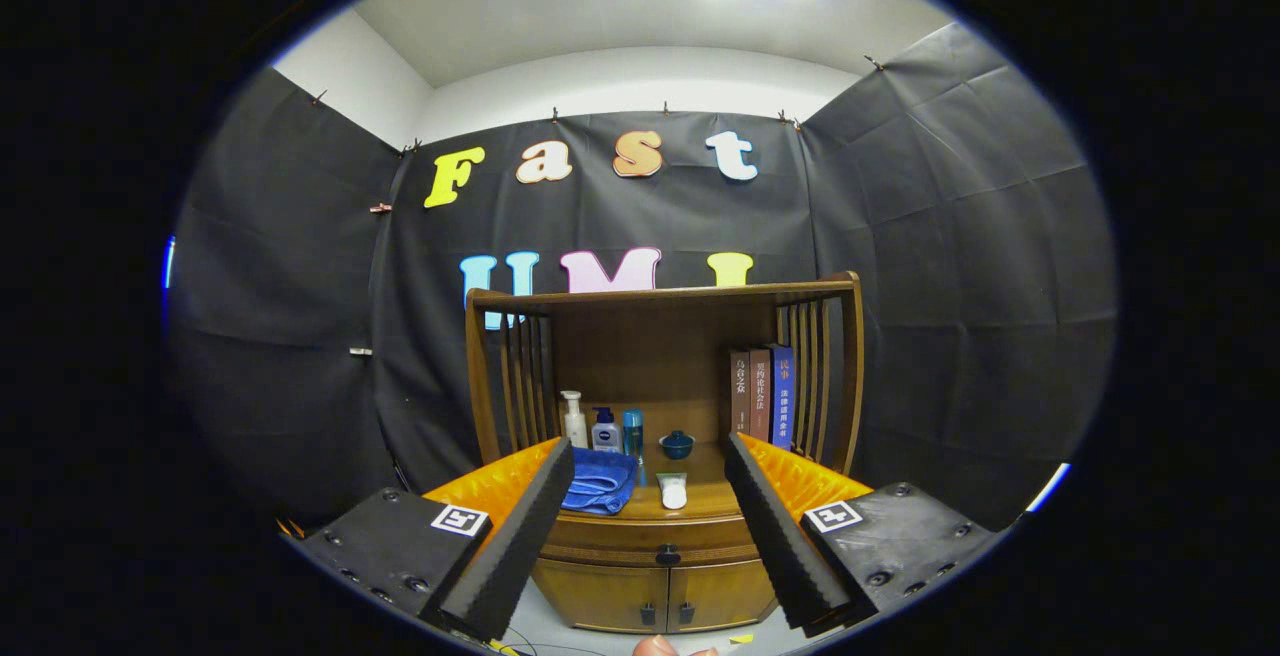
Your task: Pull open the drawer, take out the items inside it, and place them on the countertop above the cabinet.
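Countertop inventory — three upright books (760, 393), three plastic bottles (603, 426), one folded blue towel (598, 483), one small dark-blue bowl (677, 444), one small white tube (673, 491).

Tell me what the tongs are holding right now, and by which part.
Nothing is held. The tongs stand open and apart from the brown wooden cabinet, whose shut drawer lies ahead between the fingers.

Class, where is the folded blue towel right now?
The folded blue towel lies on the wooden cabinet's countertop, beyond the open gripper, left of a small white tube.
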The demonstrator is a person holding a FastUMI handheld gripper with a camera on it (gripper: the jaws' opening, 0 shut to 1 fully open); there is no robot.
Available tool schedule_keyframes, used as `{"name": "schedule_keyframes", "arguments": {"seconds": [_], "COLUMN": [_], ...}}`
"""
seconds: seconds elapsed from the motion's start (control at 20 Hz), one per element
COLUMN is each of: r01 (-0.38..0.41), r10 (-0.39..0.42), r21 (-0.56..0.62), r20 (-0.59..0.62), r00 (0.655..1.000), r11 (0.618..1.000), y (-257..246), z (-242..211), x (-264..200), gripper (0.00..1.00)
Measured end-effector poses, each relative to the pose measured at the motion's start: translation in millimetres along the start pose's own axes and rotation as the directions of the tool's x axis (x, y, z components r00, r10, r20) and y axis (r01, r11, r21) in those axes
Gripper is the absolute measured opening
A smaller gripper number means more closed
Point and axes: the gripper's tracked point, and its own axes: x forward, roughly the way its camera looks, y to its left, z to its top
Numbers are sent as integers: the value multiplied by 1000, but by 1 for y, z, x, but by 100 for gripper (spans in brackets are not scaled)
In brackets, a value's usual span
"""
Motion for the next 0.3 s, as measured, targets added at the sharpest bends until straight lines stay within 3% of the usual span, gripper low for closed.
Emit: {"name": "schedule_keyframes", "arguments": {"seconds": [0.3], "r01": [7], "r10": [-7], "r21": [-6], "r20": [-2], "r00": [1000], "r11": [1000], "y": [-2], "z": [-1], "x": [0], "gripper": [99]}}
